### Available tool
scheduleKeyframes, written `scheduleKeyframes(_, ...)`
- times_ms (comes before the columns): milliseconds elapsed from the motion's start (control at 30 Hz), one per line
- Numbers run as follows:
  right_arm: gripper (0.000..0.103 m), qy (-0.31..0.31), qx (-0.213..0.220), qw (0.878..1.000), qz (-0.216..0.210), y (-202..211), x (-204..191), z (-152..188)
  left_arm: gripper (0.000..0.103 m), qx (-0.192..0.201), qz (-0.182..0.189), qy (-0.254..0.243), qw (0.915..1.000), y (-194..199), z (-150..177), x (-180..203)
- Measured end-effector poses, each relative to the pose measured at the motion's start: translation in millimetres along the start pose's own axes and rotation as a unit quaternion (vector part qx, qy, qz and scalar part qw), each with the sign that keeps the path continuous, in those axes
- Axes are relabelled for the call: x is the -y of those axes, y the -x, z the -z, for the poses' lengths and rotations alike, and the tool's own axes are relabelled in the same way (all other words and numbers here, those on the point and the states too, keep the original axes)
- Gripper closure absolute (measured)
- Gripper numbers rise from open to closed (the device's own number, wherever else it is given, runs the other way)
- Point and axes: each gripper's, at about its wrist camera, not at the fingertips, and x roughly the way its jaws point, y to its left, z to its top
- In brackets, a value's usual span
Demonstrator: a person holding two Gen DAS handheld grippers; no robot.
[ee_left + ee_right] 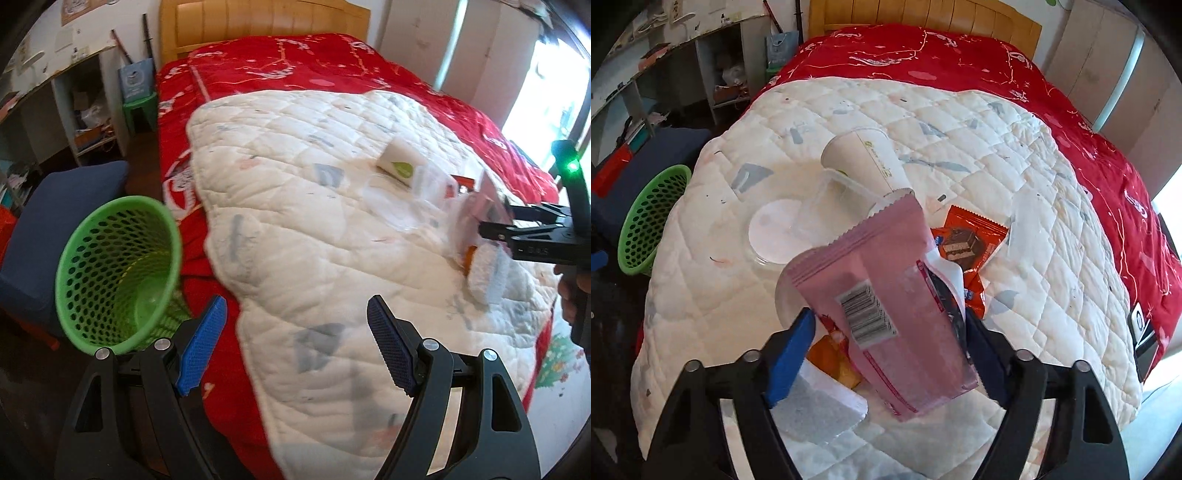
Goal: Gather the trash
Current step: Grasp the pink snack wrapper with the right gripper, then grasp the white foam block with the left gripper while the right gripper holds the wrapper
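Your right hand-held gripper (890, 332) straddled the pink wrapper (886, 291) near the bed's (258, 74) right edge, jaws wide (left hand-held gripper (295, 328) wide, empty); you needed firm pad contact before carrying toward the green basket (118, 273).

Left view: pink packet (491, 206) motion-blurred, mostly hidden behind right gripper (495, 225); print unreadable. Cup (400, 166) blurred. Basket (118, 273) base hidden by left gripper finger (201, 347). Right view: packet (886, 295) covers part of clear container (827, 206) and orange wrapper (971, 243); whether both pads press it, can't tell. White block (820, 410) partly behind a finger. Shelf clutter (727, 77) too small to tell.
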Motion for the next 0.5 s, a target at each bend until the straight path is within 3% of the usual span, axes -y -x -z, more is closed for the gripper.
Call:
scheduleKeyframes(133,0.048,-0.005,0.005,1.0,-0.002,4.8,4.5,4.0,0.025,-0.002,0.024,-0.014,0.9996,-2.4,-1.9,20.5)
scheduleKeyframes(500,0.05,-0.046,0.045,0.998,-0.016,36.2,34.4,23.5,0.025,-0.012,0.098,-0.08,0.9918,-16.2,-7.6,99.6)
